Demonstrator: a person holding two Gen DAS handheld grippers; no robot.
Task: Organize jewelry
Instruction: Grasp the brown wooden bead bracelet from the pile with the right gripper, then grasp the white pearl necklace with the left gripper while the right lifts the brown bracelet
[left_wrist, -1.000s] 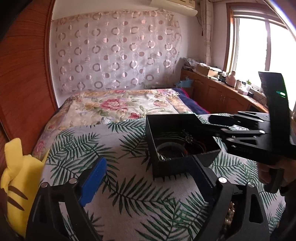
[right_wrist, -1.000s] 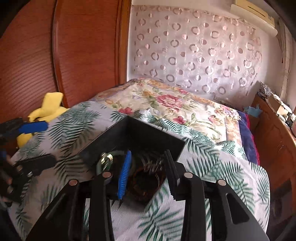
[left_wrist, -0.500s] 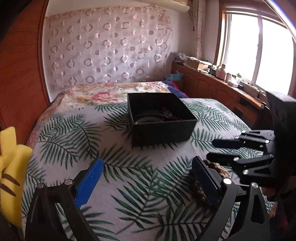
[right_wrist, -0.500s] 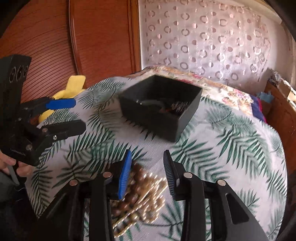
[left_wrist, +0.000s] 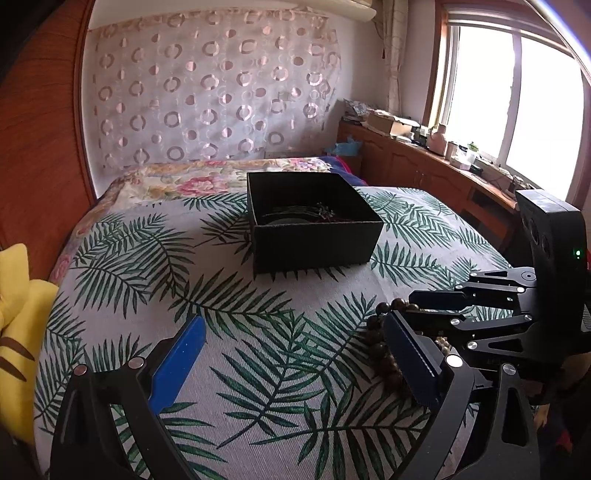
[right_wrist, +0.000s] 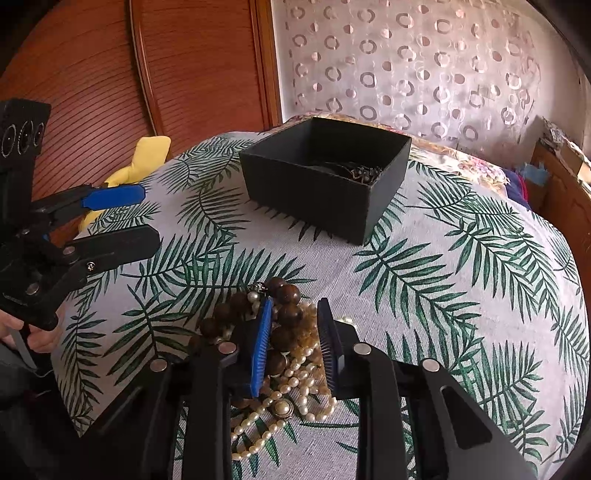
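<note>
a big bed with a leaf cloth (left_wrist: 258, 354) is filling both views, and a black box (left_wrist: 314, 236) is sitting on it, well away from the claws now. a second ago the box was right up close under both claws, so both hands are now pulled back and lower, and that likely means one drop into the box is done and the next pick is starting. the pile of beads (right_wrist: 288, 343) is lying on the cloth near the front edge, brown wooden beads mixed with small white pearls. the right claw (right_wrist: 293, 347) is sitting down over this pile and its jaws have just been closing, with brown beads between them; the pads are looking close to the beads but i cannot tell if they are pressing yet. the left claw (left_wrist: 295, 354) is spread wide with nothing in it, just beside the pile. the right view is showing the pearls and the whole pile, which the left view is mostly hiding behind its own finger. the left view is showing the window (left_wrist: 517, 110) and the long shelf, which the right view is not showing.
</note>
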